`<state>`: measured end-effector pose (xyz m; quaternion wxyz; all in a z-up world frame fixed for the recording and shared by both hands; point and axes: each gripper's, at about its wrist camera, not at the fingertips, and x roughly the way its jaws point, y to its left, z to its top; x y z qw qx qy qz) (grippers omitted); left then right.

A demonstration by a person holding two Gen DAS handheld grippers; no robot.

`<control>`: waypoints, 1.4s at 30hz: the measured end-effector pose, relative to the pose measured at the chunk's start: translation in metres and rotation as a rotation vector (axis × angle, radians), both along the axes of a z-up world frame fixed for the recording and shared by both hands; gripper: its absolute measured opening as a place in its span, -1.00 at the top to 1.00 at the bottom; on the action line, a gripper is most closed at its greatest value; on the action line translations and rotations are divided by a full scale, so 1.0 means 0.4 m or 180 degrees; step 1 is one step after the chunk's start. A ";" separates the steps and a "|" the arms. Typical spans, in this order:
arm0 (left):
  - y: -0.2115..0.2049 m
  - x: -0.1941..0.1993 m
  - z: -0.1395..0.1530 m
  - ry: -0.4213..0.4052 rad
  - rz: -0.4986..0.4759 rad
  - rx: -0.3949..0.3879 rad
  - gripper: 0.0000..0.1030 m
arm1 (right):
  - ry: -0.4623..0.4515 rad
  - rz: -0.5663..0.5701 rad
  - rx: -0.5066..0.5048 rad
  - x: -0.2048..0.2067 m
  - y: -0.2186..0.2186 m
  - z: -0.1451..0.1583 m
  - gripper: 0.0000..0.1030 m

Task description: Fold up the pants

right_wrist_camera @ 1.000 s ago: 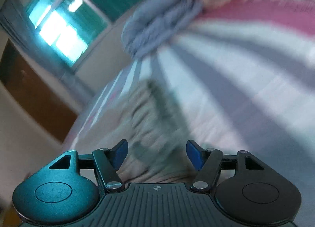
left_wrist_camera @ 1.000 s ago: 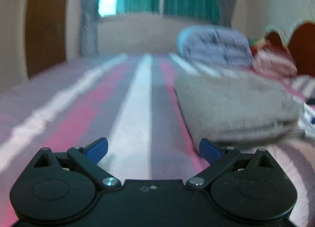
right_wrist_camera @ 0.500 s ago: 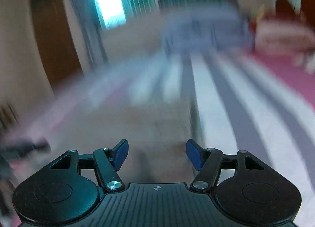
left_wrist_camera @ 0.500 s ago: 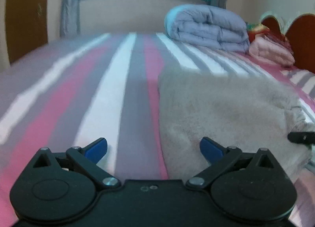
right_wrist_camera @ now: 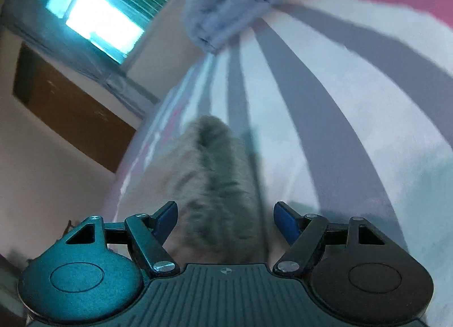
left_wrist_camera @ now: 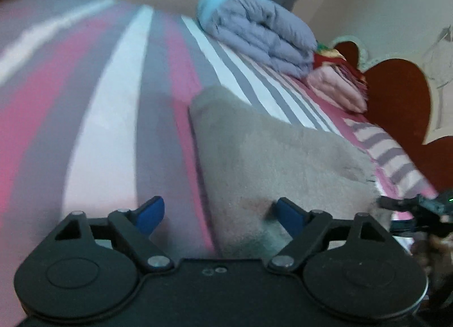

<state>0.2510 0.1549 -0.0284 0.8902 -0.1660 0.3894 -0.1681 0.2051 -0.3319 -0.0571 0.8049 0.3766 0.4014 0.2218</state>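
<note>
Grey-beige pants [left_wrist_camera: 280,157] sit folded on the striped bed [left_wrist_camera: 107,117], near its headboard edge. I've got my left gripper [left_wrist_camera: 216,215] and right gripper [right_wrist_camera: 225,218] both spread wide, holding nothing, right at the pants' near edge. No readable writing.

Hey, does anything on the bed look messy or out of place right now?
Nothing stands out. The grey pants lie folded on the striped bedsheet, and the folded blue comforter sits neatly beyond them.
</note>
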 end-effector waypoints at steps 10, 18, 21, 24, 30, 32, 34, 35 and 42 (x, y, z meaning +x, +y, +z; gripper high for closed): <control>0.027 0.053 -0.055 0.0281 -0.0317 -0.0623 -0.50 | 0.0100 0.0517 0.0311 0.104 0.026 -0.045 -0.71; -0.050 0.013 -0.047 0.0100 -0.0387 -0.0195 -0.39 | 0.0159 0.0638 0.0390 0.101 0.009 -0.070 -0.52; -0.071 0.008 -0.048 0.0022 -0.0352 -0.0101 -0.39 | 0.0161 0.0635 0.0339 0.107 0.020 -0.065 -0.52; -0.071 0.004 -0.045 -0.0001 -0.0356 -0.0079 -0.39 | 0.0154 0.0641 0.0335 0.108 0.022 -0.064 -0.52; -0.063 0.001 -0.044 -0.0017 -0.0368 -0.0082 -0.40 | 0.0146 0.0575 0.0297 0.104 0.037 -0.059 -0.52; -0.063 -0.001 -0.044 -0.0021 -0.0371 -0.0081 -0.40 | 0.0153 0.0558 0.0300 0.106 0.042 -0.056 -0.52; -0.064 0.001 -0.045 -0.0022 -0.0373 -0.0079 -0.41 | 0.0164 0.0545 0.0315 0.103 0.041 -0.055 -0.52; -0.065 0.001 -0.045 -0.0024 -0.0372 -0.0077 -0.41 | 0.0162 0.0550 0.0308 0.102 0.041 -0.055 -0.52; -0.083 0.006 -0.039 -0.0086 -0.0409 0.0011 -0.17 | 0.0179 0.0529 0.0299 0.105 0.044 -0.056 -0.49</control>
